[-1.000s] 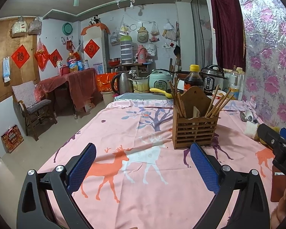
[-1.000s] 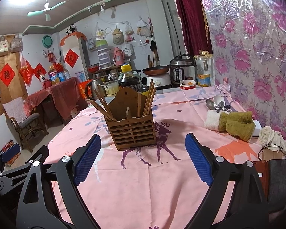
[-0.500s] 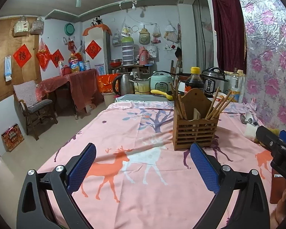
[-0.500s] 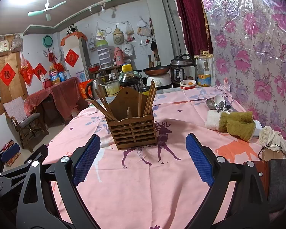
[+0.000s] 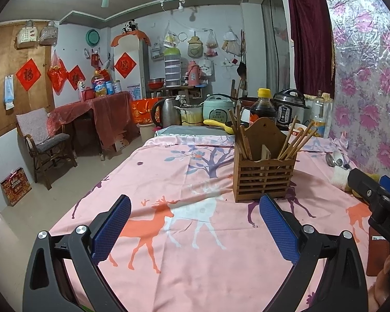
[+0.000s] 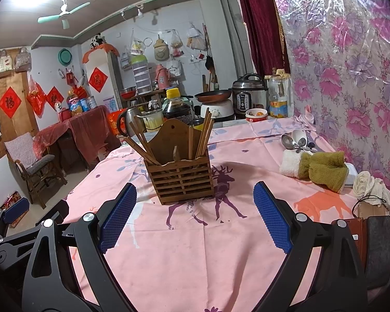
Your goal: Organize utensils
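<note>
Jaws wide apart, empty, both L gripper [image 5: 195, 230] & R gripper [image 6: 195, 215]. Wooden holder [image 6: 180, 178] w/ chopsticks [image 6: 204, 136] just ahead btwn R jaws. Spoons [image 6: 293, 139] far right on desk [image 6: 195, 254], not yet sorted.

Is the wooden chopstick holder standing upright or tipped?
Upright: the wooden holder sits flat on the tablecloth, chopsticks leaning out of its top.

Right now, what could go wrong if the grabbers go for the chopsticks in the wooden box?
The chopsticks lean out at angles from the wooden box, so a gripper might knock some sideways. The box stands loose on the pink cloth and could tip or slide. The spoons near the wall, behind the towel, may be awkward to reach.
</note>
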